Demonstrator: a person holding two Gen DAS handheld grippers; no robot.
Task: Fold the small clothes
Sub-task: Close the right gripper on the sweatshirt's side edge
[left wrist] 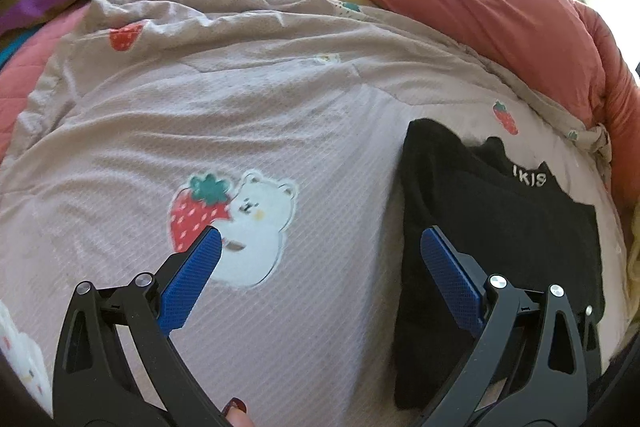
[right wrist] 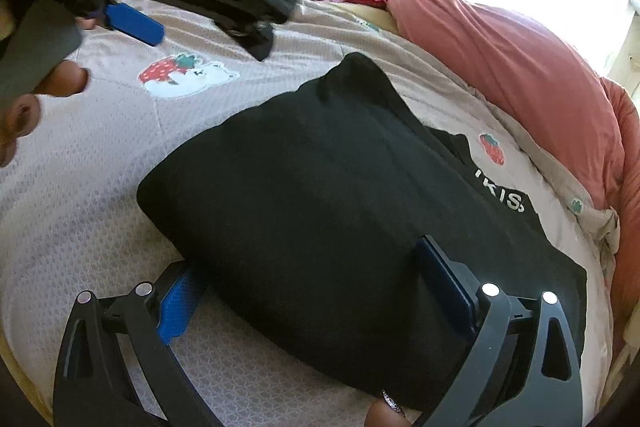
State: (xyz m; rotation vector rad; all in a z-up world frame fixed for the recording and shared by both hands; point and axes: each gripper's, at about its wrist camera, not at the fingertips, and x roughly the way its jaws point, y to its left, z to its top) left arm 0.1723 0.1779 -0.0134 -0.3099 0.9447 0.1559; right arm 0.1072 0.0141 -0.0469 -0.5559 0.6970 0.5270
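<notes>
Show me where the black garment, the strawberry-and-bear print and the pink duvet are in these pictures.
black garment (right wrist: 320, 195): right wrist view, middle of the folded top layer.
strawberry-and-bear print (left wrist: 236, 223): left wrist view, on the bear's body.
pink duvet (left wrist: 480, 15): left wrist view, its rolled upper surface.

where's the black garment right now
The black garment lies folded on the strawberry-print blanket, filling the right wrist view's middle; in the left wrist view it sits at the right, near the pink duvet.

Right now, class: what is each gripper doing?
Left gripper: open, holding nothing, above the strawberry-print blanket.
Right gripper: open, straddling the folded black garment, not clamped.
</notes>
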